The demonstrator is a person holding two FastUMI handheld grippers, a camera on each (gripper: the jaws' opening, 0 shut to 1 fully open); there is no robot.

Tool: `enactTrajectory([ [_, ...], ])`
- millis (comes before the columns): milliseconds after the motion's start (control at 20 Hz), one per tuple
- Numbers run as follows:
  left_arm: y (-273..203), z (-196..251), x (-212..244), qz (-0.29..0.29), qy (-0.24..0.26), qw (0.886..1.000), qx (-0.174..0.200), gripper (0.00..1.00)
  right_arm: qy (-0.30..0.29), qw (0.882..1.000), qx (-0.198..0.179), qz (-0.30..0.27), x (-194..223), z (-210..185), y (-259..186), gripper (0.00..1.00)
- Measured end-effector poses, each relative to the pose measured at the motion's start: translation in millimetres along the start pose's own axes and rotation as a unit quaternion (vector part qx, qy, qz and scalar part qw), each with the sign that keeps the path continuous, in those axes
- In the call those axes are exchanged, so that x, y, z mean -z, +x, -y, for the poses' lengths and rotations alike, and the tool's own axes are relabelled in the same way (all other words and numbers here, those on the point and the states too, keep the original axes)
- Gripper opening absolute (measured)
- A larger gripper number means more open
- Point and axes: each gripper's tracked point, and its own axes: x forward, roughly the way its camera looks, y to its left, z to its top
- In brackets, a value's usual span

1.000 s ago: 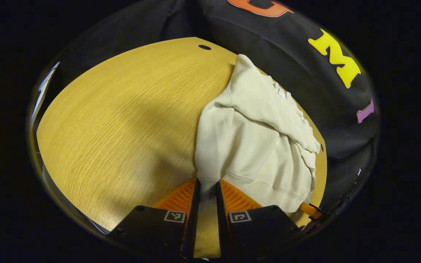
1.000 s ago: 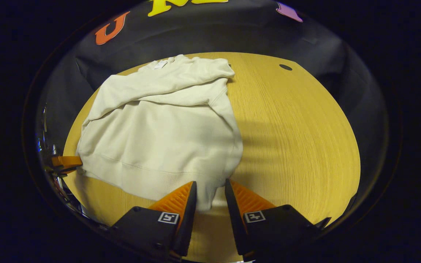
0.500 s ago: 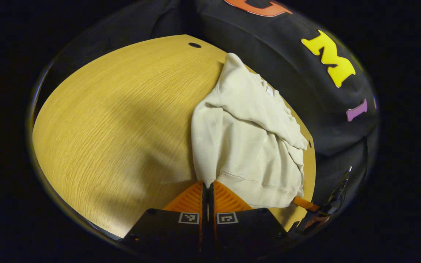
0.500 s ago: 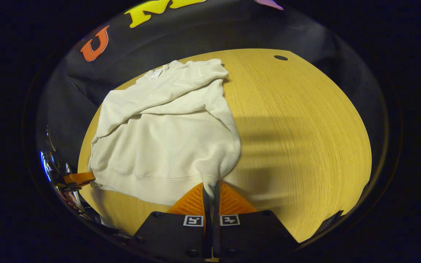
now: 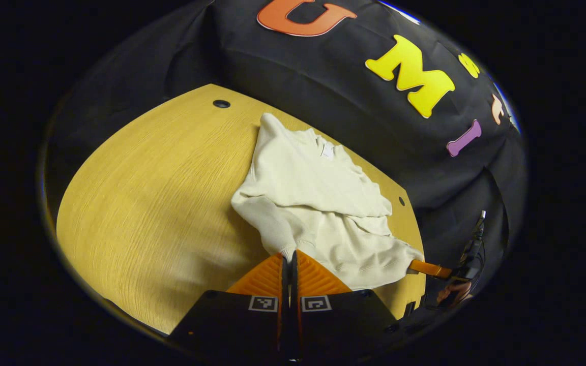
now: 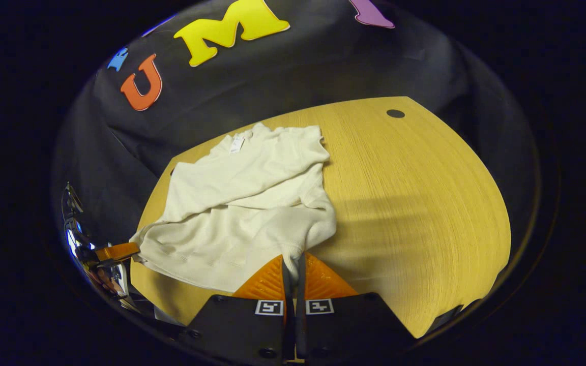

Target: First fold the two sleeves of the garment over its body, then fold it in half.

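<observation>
Fingers of your left gripper (image 5: 289,260) are pressed together on a bottom corner of the cream sweatshirt (image 5: 318,203), pinching the ribbed hem between them. Your right gripper (image 6: 293,260) is clamped the same way on the other bottom corner of that hem, and in the left gripper view it shows farther off at the garment's far corner (image 5: 428,269), with a hand just behind it. In the right gripper view, your left gripper likewise shows at the opposite hem corner (image 6: 116,251).

Between the 2 grippers the hem is raised off the wooden table (image 5: 150,203), so the lower part of the sweatshirt sags and bunches, while the upper part lies flat on the tabletop. Both sleeves are folded across the chest, 1 lying over the other. The collar, with its small white tag (image 6: 235,144), points toward the black cloth wall, near the table's back edge. A dark round hole (image 6: 395,113) sits in the tabletop well apart from the sweatshirt.
</observation>
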Motion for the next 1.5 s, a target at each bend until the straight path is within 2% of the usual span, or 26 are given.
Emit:
enactTrajectory([
  [200,-10.5,26.4,-54.8,0.043,0.016,0.998,0.035,0.03,-0.005,0.999,-0.024,0.047,-58.1,-21.2,-15.0,0.01],
  [550,3.8,69.7,-166.5,0.101,0.054,0.99,0.083,0.03,-0.019,0.993,-0.057,0.1,-172.5,-69.7,-23.0,0.01],
  [800,15.8,100.3,-247.7,0.148,0.08,0.979,0.112,0.03,-0.036,0.986,-0.068,0.145,-251.1,-100.5,-1.7,0.0],
  [950,46.6,107.9,-281.5,0.153,0.074,0.978,0.124,0.02,-0.043,0.986,-0.059,0.153,-287.0,-101.5,33.6,0.01],
  [1100,100.7,96.0,-298.1,0.15,0.06,0.979,0.121,0.03,-0.034,0.988,-0.042,0.145,-306.7,-89.3,86.0,0.01],
  [1300,171.6,67.6,-294.8,0.127,0.054,0.986,0.095,0.03,-0.012,0.992,-0.018,0.126,-305.4,-58.1,167.8,0.01],
  [1500,222.1,44.6,-291.7,0.122,0.044,0.989,0.074,0.02,-0.026,0.993,-0.007,0.115,-302.0,-54.1,226.1,0.01],
])
